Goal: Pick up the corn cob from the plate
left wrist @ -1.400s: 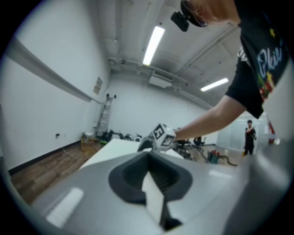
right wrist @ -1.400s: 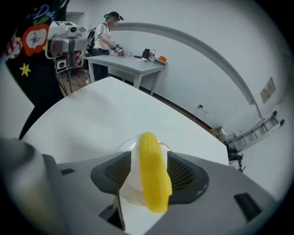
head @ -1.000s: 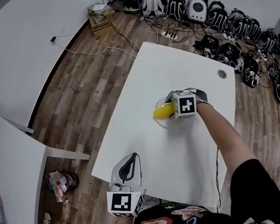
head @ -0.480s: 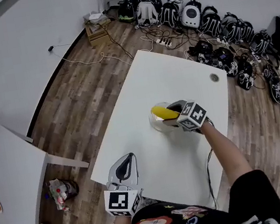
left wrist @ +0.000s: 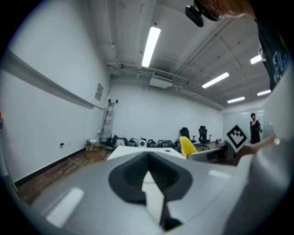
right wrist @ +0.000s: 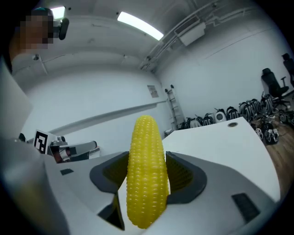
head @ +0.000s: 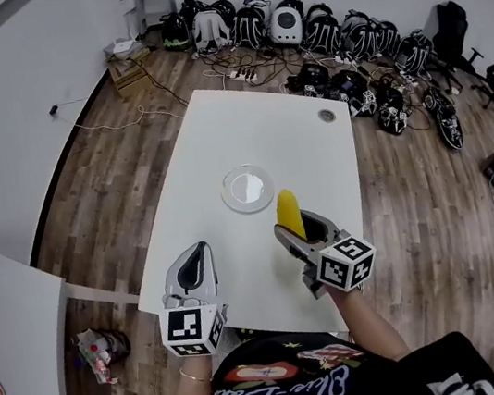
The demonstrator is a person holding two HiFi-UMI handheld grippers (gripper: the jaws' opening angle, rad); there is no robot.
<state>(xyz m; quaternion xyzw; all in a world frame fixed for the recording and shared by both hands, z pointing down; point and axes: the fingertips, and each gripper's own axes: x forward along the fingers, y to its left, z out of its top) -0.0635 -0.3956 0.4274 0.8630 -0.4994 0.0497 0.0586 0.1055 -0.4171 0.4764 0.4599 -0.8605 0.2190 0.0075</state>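
White tabletop (head: 296, 155) carries an empty round plate (head: 247, 188) near its centre. Left gripper (head: 193, 265) sits at the near edge, fingers closed on nothing. Right gripper (head: 298, 230) has its fingers clamped on the corn cob (right wrist: 146, 179), near the plate but off it. Pick-up judged complete; the next move calls only for a steady hold.

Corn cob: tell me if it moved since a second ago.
Yes. The corn cob was over the plate; now it is off it, toward the table's near edge.
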